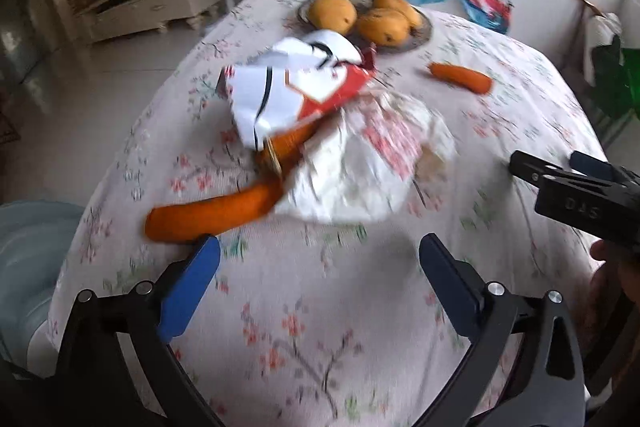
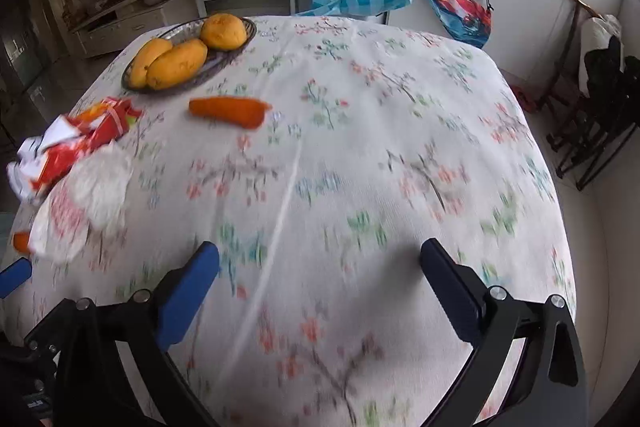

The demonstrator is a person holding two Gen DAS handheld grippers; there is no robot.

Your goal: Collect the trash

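Both grippers, left gripper (image 1: pixel 320 255) and right gripper (image 2: pixel 320 259), gape wide, holding nothing. Risk: the long carrot (image 1: pixel 216 209) pokes from under the white wrapper (image 1: pixel 360 171), so a grab could drag it along.

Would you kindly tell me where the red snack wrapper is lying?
Left-wrist view: the red snack wrapper lies mid-table, between the mango plate and the white bag.

Desk (image 1: pixel 328 307) under a floral cloth. At the top of the left wrist frame sits a plate (image 1: pixel 420 35) of mangoes (image 1: pixel 332 13). Centre: a torn red-and-white wrapper (image 1: pixel 280 87) against a crumpled white bag (image 1: pixel 360 179). Lower left, a long carrot (image 1: pixel 212 211); upper right, a short carrot (image 1: pixel 460 77).
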